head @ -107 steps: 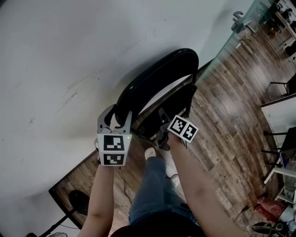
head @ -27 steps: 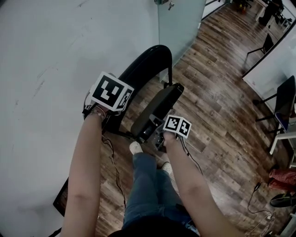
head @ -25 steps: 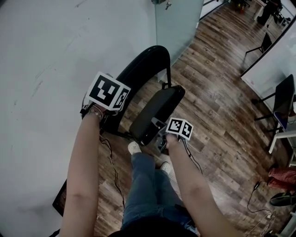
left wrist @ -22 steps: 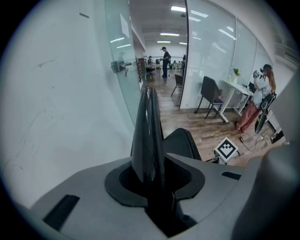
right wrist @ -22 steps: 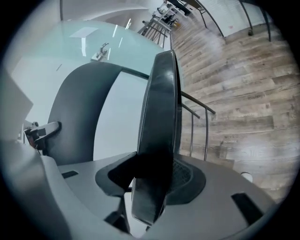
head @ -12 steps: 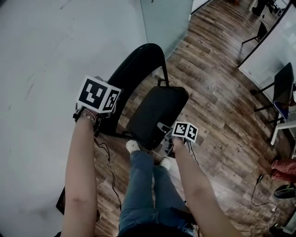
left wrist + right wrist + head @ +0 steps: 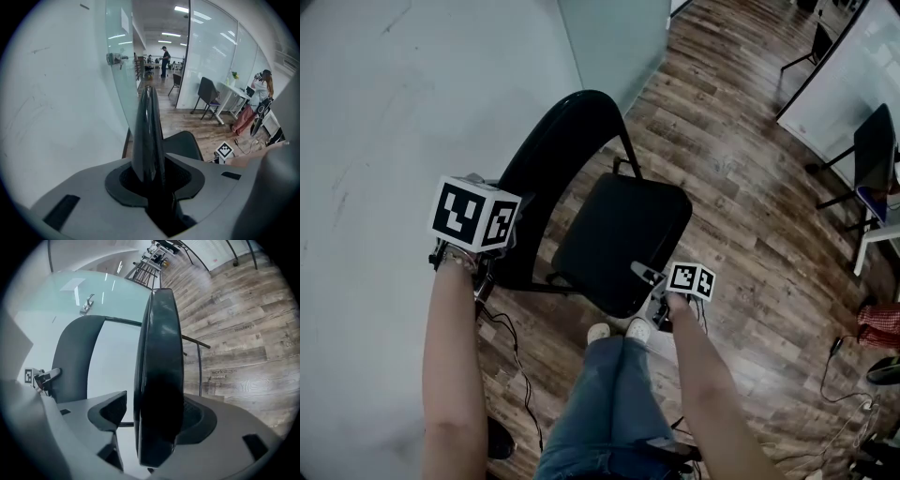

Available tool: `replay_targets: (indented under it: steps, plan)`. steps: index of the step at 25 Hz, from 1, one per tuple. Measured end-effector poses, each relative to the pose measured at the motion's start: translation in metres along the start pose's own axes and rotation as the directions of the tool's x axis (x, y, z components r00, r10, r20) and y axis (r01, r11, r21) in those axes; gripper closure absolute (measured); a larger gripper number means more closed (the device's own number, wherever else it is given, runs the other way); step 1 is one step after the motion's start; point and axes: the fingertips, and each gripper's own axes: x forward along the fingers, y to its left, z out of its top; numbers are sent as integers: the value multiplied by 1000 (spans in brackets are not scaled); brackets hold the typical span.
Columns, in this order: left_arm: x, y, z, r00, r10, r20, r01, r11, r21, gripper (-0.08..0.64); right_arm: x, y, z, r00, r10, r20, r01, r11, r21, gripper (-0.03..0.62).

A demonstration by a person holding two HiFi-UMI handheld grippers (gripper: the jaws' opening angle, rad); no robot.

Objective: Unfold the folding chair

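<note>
The black folding chair stands by the wall with its seat (image 7: 623, 239) swung down nearly flat. Its curved backrest (image 7: 558, 141) rises at the left. My left gripper (image 7: 502, 230) is shut on the backrest's side edge (image 7: 147, 131), which runs up between the pads. My right gripper (image 7: 649, 278) is at the seat's front edge. The seat's edge (image 7: 159, 380) stands between its jaws. These jaws have just been opening, and a gap shows beside one pad.
A white wall (image 7: 394, 94) is at the left and a frosted glass panel (image 7: 614, 37) behind the chair. Wood floor (image 7: 750, 187) spreads to the right, where another dark chair (image 7: 872, 150) stands. A cable (image 7: 511, 337) and the person's shoes (image 7: 614, 330) lie below the seat.
The seat has swung down from a steep tilt to nearly flat. My right gripper moved down and toward the person with it. The left gripper sank slightly, still on the backrest.
</note>
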Motion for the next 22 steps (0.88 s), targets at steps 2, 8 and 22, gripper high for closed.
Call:
replay_targets:
  steps: [2, 8, 22]
  plan:
    - [7, 2, -5, 1000, -12, 0, 12, 1000, -6, 463, 2, -17, -3, 1000, -27, -2, 27, 1000, 6, 287]
    - [22, 1, -13, 999, -52, 0, 52, 998, -19, 466, -2, -60, -7, 999, -44, 3, 44, 999, 10, 262]
    - [56, -8, -34, 997, -72, -4, 72, 997, -31, 460, 2, -166, -19, 977, -214, -23, 215, 976, 28, 178]
